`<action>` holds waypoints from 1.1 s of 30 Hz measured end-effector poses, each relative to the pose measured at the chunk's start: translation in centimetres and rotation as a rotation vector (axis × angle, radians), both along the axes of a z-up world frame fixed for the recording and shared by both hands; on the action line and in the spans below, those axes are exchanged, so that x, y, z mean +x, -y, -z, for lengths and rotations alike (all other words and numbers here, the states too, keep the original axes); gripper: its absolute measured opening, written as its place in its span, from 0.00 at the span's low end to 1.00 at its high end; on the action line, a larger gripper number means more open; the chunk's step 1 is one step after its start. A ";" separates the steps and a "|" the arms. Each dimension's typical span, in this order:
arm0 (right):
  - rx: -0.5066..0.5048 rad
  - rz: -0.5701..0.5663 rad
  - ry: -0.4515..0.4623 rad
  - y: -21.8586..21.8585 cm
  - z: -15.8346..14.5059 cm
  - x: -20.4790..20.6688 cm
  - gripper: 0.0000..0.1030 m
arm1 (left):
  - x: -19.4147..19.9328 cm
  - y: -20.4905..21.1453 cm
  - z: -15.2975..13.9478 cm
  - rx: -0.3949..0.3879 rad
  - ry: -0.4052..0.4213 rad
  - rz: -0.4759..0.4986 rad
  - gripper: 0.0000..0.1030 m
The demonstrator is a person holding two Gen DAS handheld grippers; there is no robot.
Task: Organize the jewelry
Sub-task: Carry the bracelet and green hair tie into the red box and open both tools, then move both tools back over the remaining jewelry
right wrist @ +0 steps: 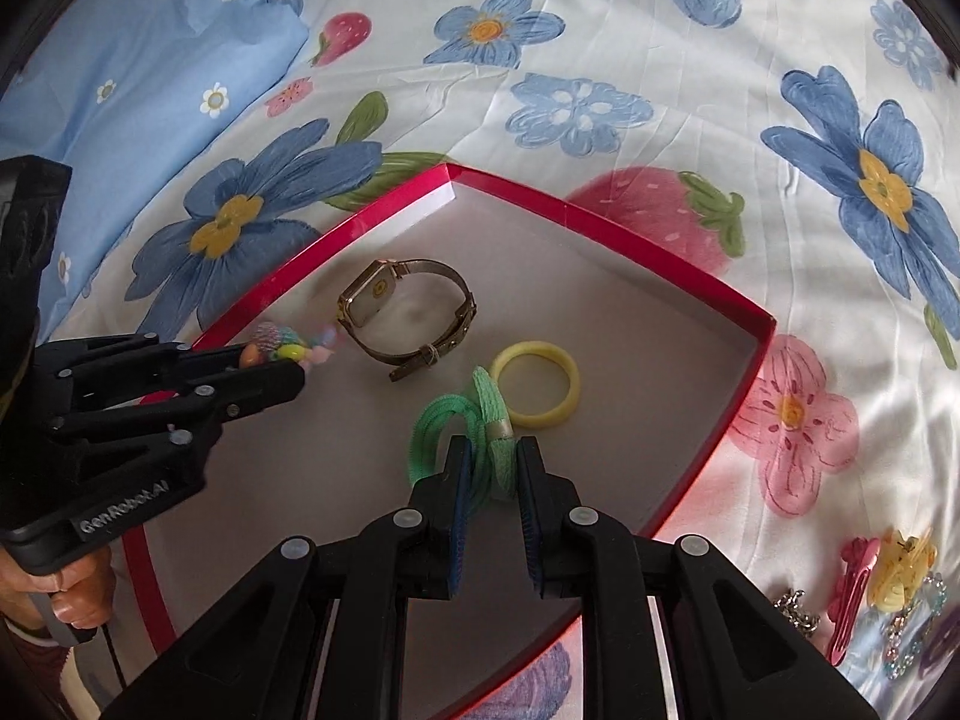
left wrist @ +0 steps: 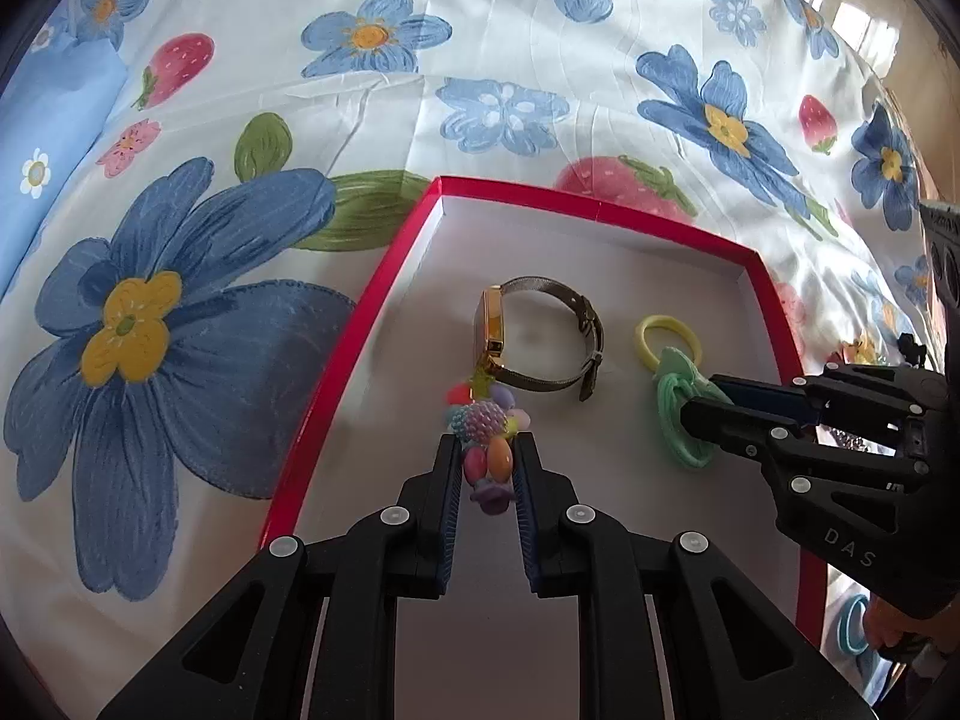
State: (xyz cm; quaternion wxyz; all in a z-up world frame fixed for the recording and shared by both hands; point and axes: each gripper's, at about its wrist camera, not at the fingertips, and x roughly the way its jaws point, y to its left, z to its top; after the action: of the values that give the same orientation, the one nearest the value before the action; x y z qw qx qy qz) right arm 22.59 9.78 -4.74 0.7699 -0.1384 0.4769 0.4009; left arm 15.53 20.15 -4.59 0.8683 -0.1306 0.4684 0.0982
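My left gripper [left wrist: 487,450] pinches the multicoloured beaded bracelet [left wrist: 483,420]; my right gripper [right wrist: 491,450] clamps the green woven hair tie [right wrist: 474,438]. Beads seemingly touch the gold mesh-strap watch [left wrist: 540,336] and may snag.

Bead bracelet [left wrist: 487,438]: rear part hidden between left tongs [left wrist: 489,450]. Green hair tie [right wrist: 480,438]: lower loop hidden behind right tongs [right wrist: 492,450]. Red box [left wrist: 372,300]: near edge cut off by tong bodies. Hair clips [right wrist: 888,582] and chain [right wrist: 798,609] at lower right: blurred, detail unclear. Blue ring [left wrist: 852,624] mostly hidden behind right tool.
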 end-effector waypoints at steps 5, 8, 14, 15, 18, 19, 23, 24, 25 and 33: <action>-0.001 -0.005 -0.002 -0.3 0.1 0.1 0.16 | 0.2 0.1 0.5 0.005 -0.012 -0.006 0.16; 0.004 -0.001 -0.007 -0.2 0.1 0.2 0.16 | 0.2 0.1 0.6 0.005 -0.015 -0.012 0.16; 0.036 0.012 -0.017 0.3 -0.4 0.1 0.25 | 0.1 0.1 0.4 0.010 -0.014 -0.019 0.20; 0.041 0.013 -0.019 0.3 -0.4 0.0 0.25 | 0.1 0.1 0.4 0.011 -0.013 -0.020 0.20; 0.053 0.025 -0.019 0.8 -0.8 -0.1 0.25 | -0.4 0.1 -0.2 0.009 -0.001 -0.027 0.23; 0.062 0.032 -0.021 1.1 -1.0 -0.1 0.25 | -0.5 0.0 -0.4 0.009 0.004 -0.028 0.25; 0.124 0.076 -0.031 3.0 -2.2 -0.3 0.26 | -1.9 0.2 -1.9 -0.004 0.051 -0.050 0.38; 0.140 0.088 -0.033 3.5 -2.5 -0.3 0.29 | -2.3 0.3 -2.2 -0.010 0.061 -0.054 0.39; 0.162 0.104 -0.033 4.2 -2.9 -0.4 0.35 | -2.6 0.3 -2.5 -0.017 0.069 -0.057 0.40; 0.285 0.229 -0.033 10.1 -4.8 -1.6 0.38 | -5.4 2.9 -4.6 -0.069 0.127 -0.037 0.49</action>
State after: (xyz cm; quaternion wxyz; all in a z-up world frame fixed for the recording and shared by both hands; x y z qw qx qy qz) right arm 20.99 -0.27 0.10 0.8144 0.0336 0.4404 0.3764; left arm 10.17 17.28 -0.01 0.8893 -0.1750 0.4130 0.0895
